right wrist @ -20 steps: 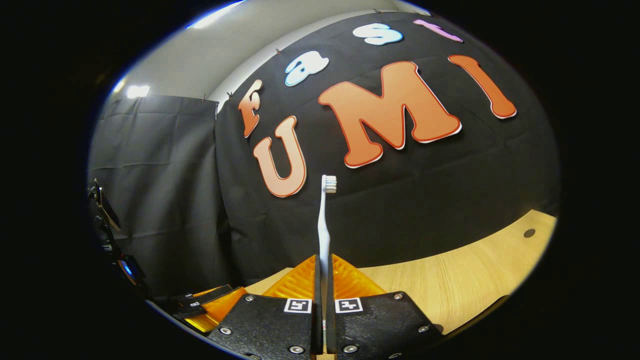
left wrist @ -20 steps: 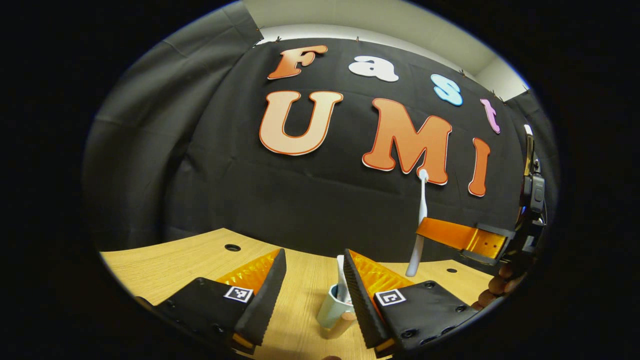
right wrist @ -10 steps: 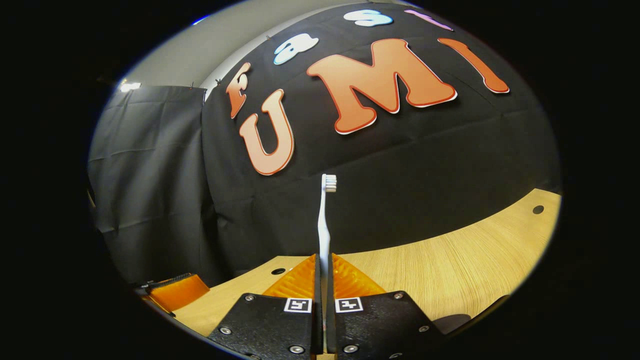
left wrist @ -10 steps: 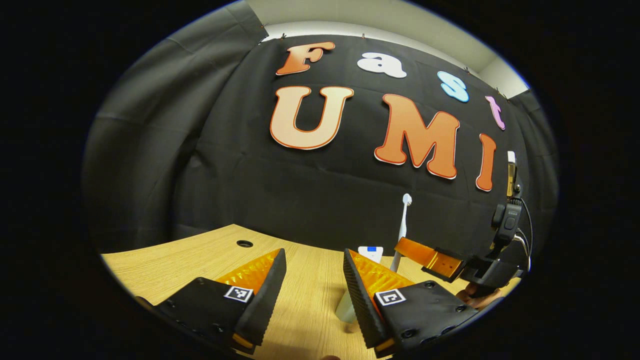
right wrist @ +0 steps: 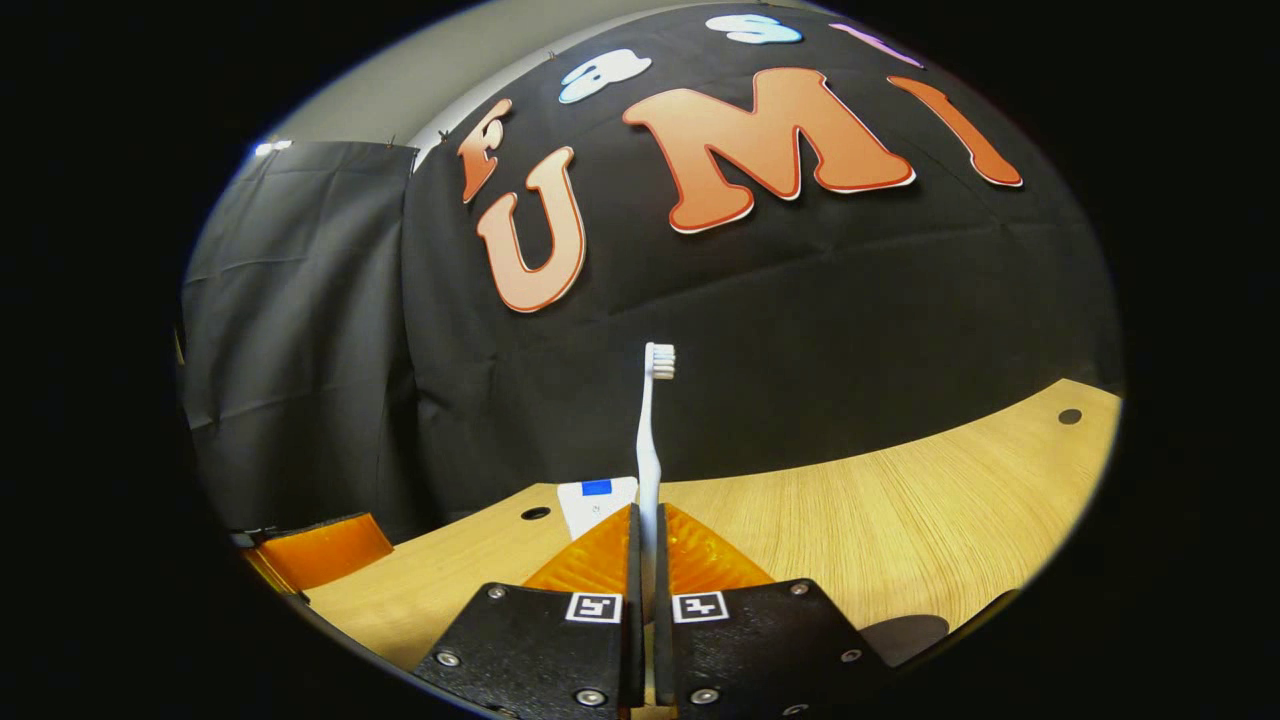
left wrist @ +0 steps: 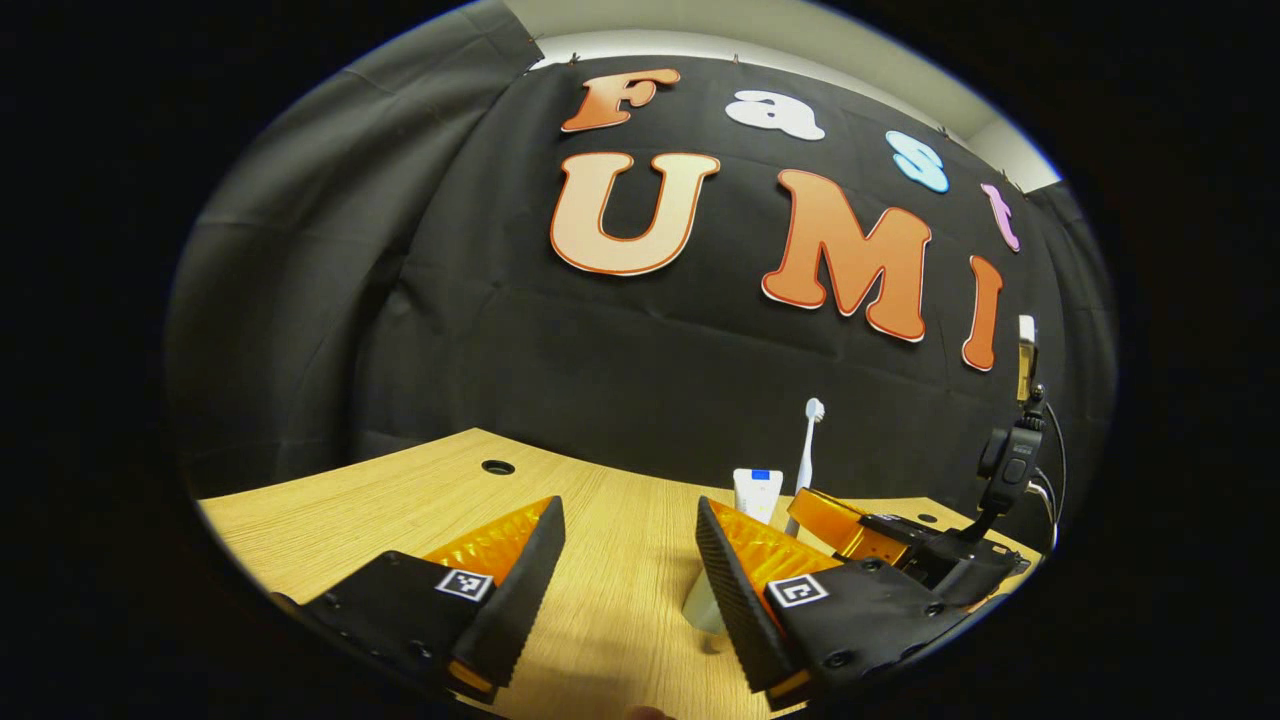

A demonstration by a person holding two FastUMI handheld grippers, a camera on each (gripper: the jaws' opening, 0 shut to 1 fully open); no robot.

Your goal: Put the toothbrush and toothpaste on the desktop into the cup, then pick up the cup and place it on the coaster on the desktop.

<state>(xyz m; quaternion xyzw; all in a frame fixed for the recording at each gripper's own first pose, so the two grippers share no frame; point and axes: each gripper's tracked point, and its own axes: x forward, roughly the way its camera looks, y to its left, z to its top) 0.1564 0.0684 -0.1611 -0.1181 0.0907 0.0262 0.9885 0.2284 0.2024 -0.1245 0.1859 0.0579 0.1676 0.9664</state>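
The right gripper (right wrist: pixel 645 560) has come down over the last second, carrying the toothbrush (right wrist: pixel 650 440) from high against the booth wall to the level of the cup (left wrist: pixel 703 608); its fingers are pressed together on the handle, the brush standing upright with the bristles on top. In the left gripper view the same brush (left wrist: pixel 806 450) now stands just beside the toothpaste (left wrist: pixel 757 493), where a second ago it hung well above the cup — a sign, in my judgement, that the handle's lower end is entering the cup or is about to; the cup's mouth is hidden behind the left gripper's finger, so I cannot tell whether the tip is past the rim.

The cup stands on the desktop (left wrist: pixel 420 500), only its lower side showing; the toothpaste rises upright out of it, so that half of the loading looks done. In the right gripper view the toothpaste (right wrist: pixel 595 503) sits just left of the brush handle.

The left gripper (left wrist: pixel 625 570) hovers near the cup, fingers spread wide and holding nothing; the cup lies toward its right finger rather than between the two.

A dark round edge (right wrist: pixel 905 635) shows on the desktop to the right of the right gripper — possibly the coaster; I cannot be sure.
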